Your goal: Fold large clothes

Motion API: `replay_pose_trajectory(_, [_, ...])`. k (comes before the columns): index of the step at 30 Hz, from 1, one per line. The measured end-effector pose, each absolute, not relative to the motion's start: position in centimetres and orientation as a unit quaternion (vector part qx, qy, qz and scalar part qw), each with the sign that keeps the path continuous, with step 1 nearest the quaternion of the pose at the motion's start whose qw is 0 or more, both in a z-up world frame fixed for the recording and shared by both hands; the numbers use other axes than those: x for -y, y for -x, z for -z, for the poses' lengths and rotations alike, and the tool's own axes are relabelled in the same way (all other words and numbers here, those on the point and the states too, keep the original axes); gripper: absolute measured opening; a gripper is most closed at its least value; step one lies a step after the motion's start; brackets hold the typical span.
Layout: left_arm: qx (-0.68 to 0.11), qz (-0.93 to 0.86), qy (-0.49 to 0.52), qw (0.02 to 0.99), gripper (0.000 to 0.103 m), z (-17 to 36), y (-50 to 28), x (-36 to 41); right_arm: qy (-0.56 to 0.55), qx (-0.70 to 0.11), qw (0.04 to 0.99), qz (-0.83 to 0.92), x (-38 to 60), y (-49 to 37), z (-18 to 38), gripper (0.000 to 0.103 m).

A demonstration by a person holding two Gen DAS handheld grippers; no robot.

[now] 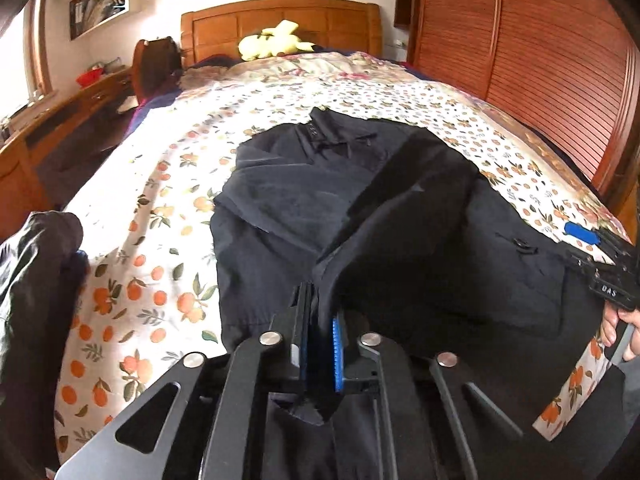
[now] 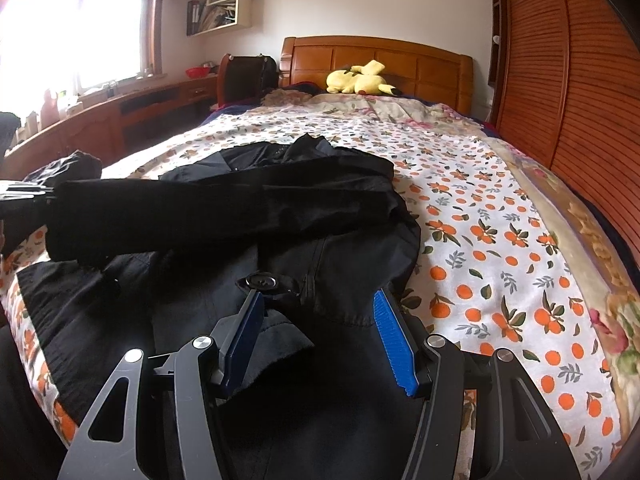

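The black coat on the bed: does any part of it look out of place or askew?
Yes. One sleeve is lifted and stretched across the black coat, its end pinched by the left gripper, so it does not lie flat yet.

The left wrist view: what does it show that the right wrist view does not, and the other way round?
Only the left wrist view shows the left claw shut on a sleeve of the black coat, and a second dark garment at the left edge. Only the right wrist view shows the bright window and the right claw, open over the coat's large button. Both show the orange-print bedspread, yellow plush toy and headboard.
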State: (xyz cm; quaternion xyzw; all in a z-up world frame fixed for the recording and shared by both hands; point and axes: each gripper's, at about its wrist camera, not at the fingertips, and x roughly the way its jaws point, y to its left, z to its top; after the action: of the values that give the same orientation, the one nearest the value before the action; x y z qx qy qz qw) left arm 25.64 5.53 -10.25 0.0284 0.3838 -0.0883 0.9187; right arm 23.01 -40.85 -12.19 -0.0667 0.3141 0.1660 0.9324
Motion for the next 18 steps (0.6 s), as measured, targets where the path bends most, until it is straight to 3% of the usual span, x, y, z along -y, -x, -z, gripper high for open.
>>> replay_pose_trajectory(2, [-0.376, 0.081, -0.031, 0.922, 0.031, 10.1, -25.4, -5.8, 0.068, -0.315, 0.932, -0.166, 40.8, -23.0, 12.3, 0.055])
replay_pose_trajectory(4, [-0.37, 0.078, -0.026, 0.925, 0.05, 10.0, -25.0, -6.3, 0.068, -0.316, 0.932, -0.166, 40.7, -23.0, 12.3, 0.055])
replay_pose_trajectory(6, [-0.366, 0.079, -0.017, 0.927, 0.059, 10.1, -24.7, -6.5, 0.069, -0.316, 0.931, -0.167, 40.7, -23.0, 12.4, 0.055])
replay_pose_trajectory(18, [-0.383, 0.081, 0.01, 0.92, 0.068, 13.9, -22.0, -7.3, 0.068, -0.318, 0.93, -0.171, 40.4, -22.9, 12.4, 0.055])
